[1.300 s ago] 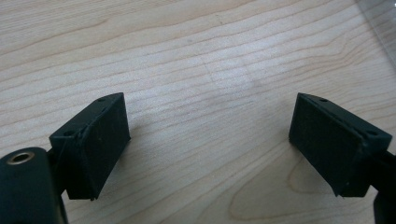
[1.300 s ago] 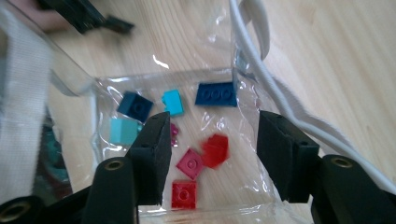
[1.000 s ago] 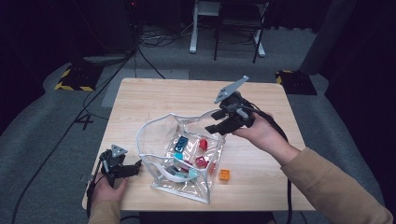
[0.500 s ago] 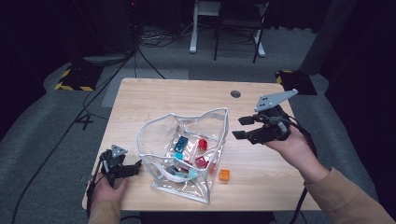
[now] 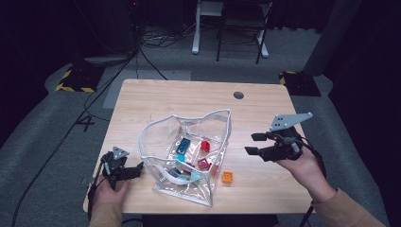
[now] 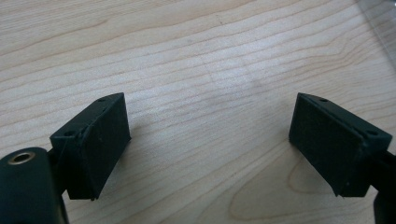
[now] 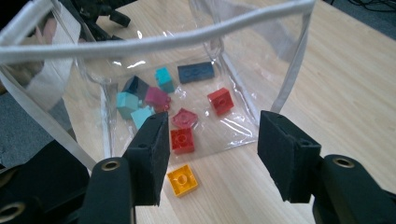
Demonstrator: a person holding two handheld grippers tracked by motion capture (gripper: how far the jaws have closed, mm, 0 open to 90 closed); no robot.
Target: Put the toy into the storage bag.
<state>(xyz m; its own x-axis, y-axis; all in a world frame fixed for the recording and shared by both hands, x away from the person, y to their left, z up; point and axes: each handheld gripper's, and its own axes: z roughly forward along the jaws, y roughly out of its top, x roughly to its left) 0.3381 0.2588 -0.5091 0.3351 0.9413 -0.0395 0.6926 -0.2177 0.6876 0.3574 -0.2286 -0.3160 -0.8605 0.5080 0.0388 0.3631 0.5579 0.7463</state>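
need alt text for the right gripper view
The right gripper has its two black jaws open with nothing between them, aimed at a clear plastic bag of coloured toy bricks on a wooden table. An orange brick lies on the table just outside the bag.

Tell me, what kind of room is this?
Probably a lab or studio for recording tasks. A wooden table stands on grey carpet, black cables trail over the floor, and yellow-black hazard-striped bases sit behind it in the dark.
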